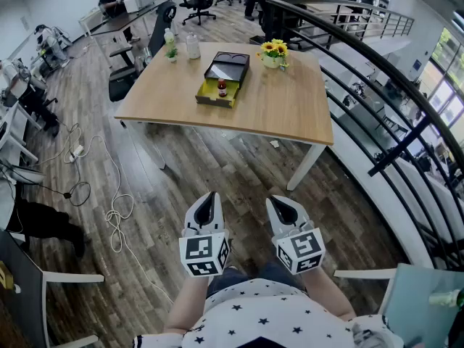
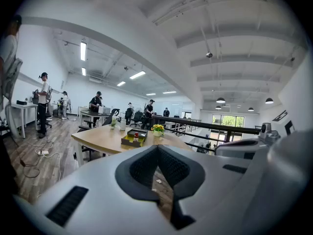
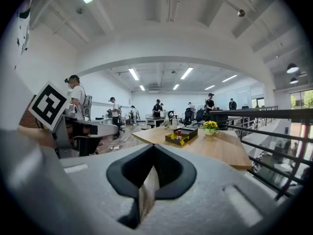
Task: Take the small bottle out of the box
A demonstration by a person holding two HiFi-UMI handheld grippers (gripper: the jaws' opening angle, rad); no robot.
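Note:
Far ahead on a wooden table (image 1: 283, 111) lies an open box (image 1: 214, 98) with a yellow base and a black lid. A small bottle (image 1: 222, 87) with a red cap stands inside it. The box (image 2: 132, 140) and bottle (image 2: 136, 136) show small in the left gripper view, and the box (image 3: 182, 137) and bottle (image 3: 179, 132) likewise in the right gripper view. My left gripper (image 1: 208, 197) and right gripper (image 1: 280, 202) hang side by side over the floor, close to my body and well short of the table. Both are shut with nothing between the pads.
A pot of sunflowers (image 1: 274, 53) stands right of the box, a clear jar (image 1: 192, 46) and a small plant (image 1: 171, 49) at the table's far left. A black railing (image 1: 377, 114) curves along the right. Cables (image 1: 112, 216) trail on the floor at left. A chair (image 1: 51, 296) stands near left.

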